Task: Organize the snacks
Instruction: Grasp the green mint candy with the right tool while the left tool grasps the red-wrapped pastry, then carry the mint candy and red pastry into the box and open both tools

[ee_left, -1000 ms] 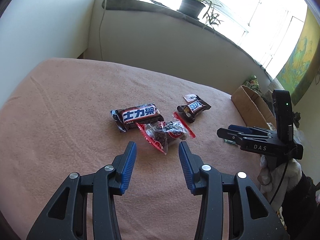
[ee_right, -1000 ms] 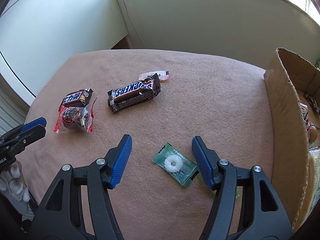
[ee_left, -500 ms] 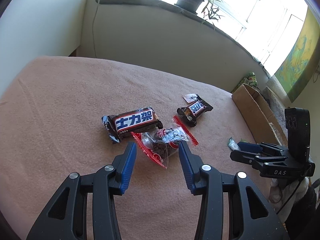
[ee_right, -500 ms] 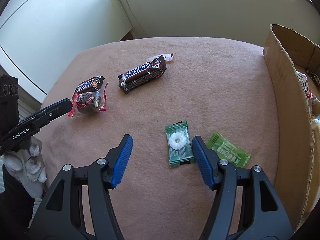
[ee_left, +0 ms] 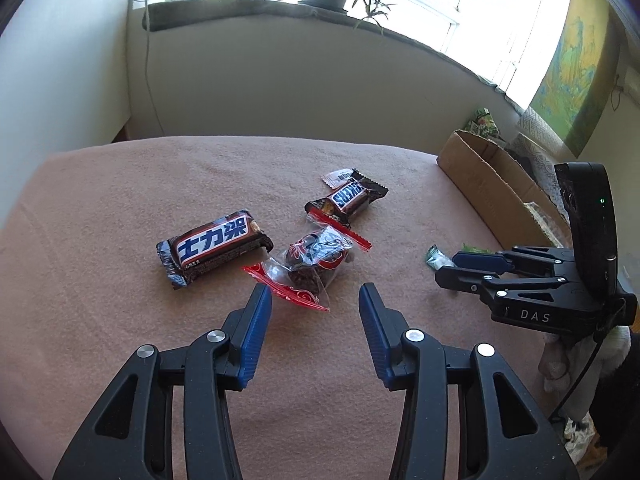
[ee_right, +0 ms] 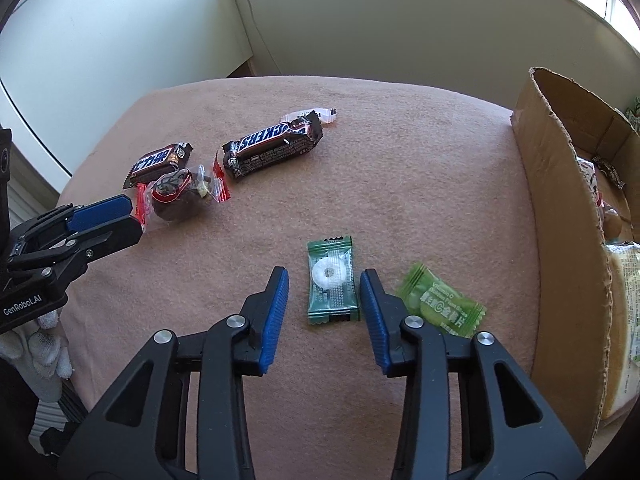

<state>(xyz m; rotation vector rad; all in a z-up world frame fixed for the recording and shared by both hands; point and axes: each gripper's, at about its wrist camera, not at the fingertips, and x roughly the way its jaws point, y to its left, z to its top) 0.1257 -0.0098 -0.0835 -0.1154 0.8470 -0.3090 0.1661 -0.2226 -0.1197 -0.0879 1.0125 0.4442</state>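
box point(ee_right: 560, 216) at the table's right edge is cut off by the frame, its contents only partly seen: a dark wrapper and pale packs, can't read them. small white wrapper point(ee_right: 308, 114) is half hidden behind the snickers bar point(ee_right: 272, 146), print too small to read. light green candy point(ee_right: 440, 306) partly covered by the right gripper's finger; in the left wrist view only a sliver of it shows behind that gripper. gloved hand point(ee_right: 36, 352) under the left gripper mostly out of frame.

right gripper point(ee_right: 324, 280) tilts steeply down over the table point(ee_right: 400, 184) nr its front right part, jaws closing w/ the dark green ring-mint packet point(ee_right: 331, 282) between them; right pad just at the packet's edge, left pad still apart, so not gripped yet.

left gripper point(ee_left: 314, 294) angled down nr the table's middle, jaws opening a bit, nothing held; the red-edged clear candy pack point(ee_left: 310, 264) lies just ahead of the tips, its corner reaching between them. chinese-label snickers point(ee_left: 214, 244) just left of it, touching or nearly, can't tell
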